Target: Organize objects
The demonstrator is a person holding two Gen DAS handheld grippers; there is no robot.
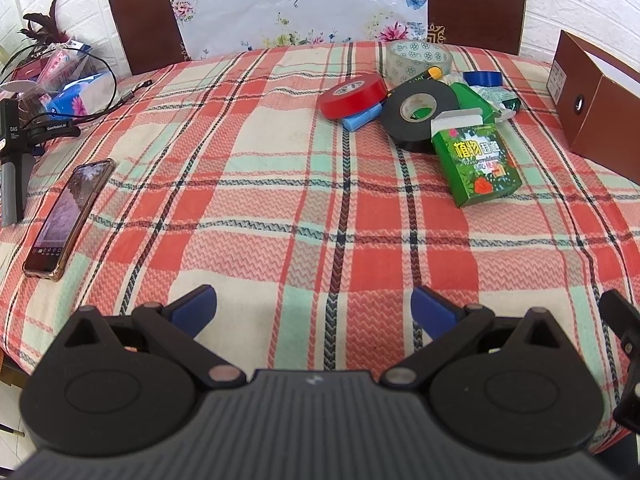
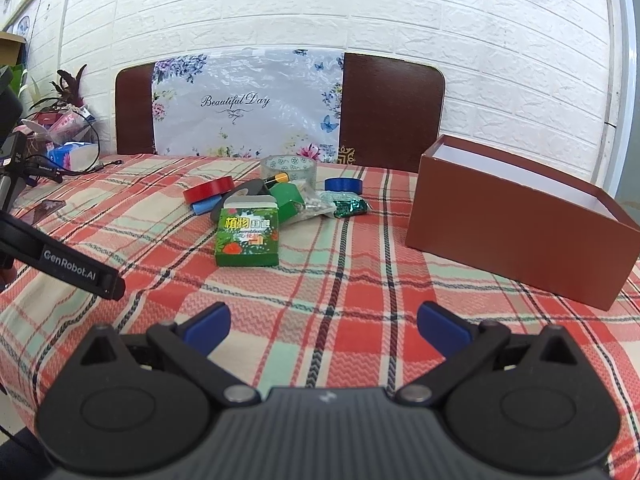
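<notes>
Altogether four tape rolls cluster behind the green carton [image 2: 247, 236]: red [image 2: 209, 194], black [image 1: 420, 110], clear [image 2: 289, 168], blue [image 2: 344, 185]. Half-buried small items among them are hard to identify. Right of the carton, the brown box [image 2: 516, 228] shows only white interior. Left gripper [image 1: 314, 304] and right gripper [image 2: 324, 320] hang spread, holding nothing.

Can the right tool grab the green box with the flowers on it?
Probably yes. The right tool is open, and only bare tablecloth lies between it and the green box, which sits at the pile's near edge.
</notes>
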